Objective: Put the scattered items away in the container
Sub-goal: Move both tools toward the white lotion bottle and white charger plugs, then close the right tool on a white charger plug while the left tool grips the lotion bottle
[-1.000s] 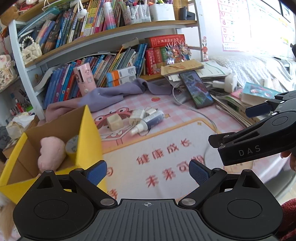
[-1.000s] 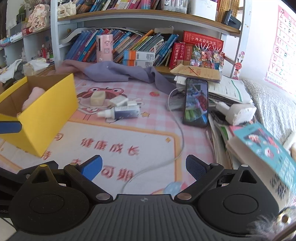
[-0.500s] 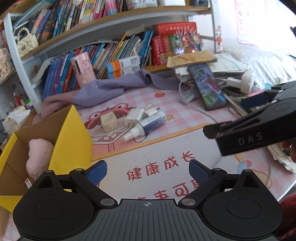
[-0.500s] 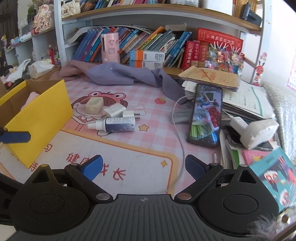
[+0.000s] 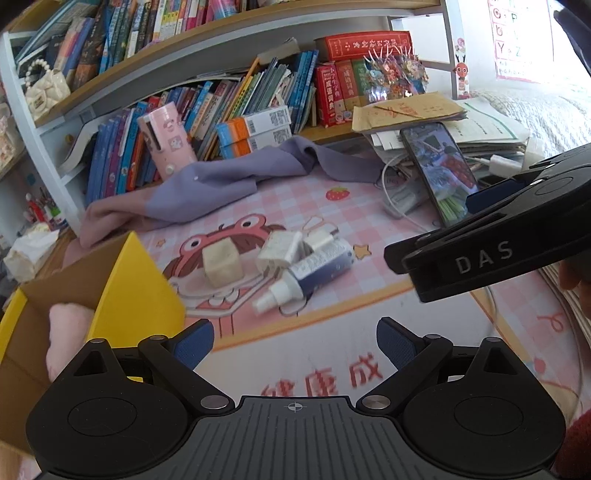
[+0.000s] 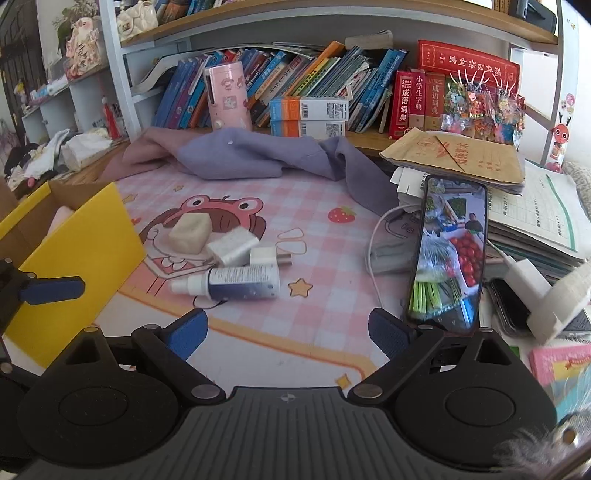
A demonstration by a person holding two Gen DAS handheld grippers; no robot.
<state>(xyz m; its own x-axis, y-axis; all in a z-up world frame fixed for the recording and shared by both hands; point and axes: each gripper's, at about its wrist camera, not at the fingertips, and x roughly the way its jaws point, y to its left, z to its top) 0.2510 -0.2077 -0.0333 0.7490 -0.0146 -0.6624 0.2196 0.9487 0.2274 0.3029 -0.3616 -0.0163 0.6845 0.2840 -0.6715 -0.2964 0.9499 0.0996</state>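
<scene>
Both the left gripper (image 5: 294, 341) and right gripper (image 6: 287, 329) are spread and empty, approaching the spray bottle (image 6: 236, 283) at twelve o'clock; next comes pinching it for the yellow box (image 6: 79, 243).

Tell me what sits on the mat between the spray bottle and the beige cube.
In the right wrist view, a white textured block and a white plug adapter lie between the spray bottle and the beige cube.

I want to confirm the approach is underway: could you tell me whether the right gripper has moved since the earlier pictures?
Yes. The right gripper has moved forward toward the spray bottle and bookshelf, which both look larger and nearer now.
</scene>
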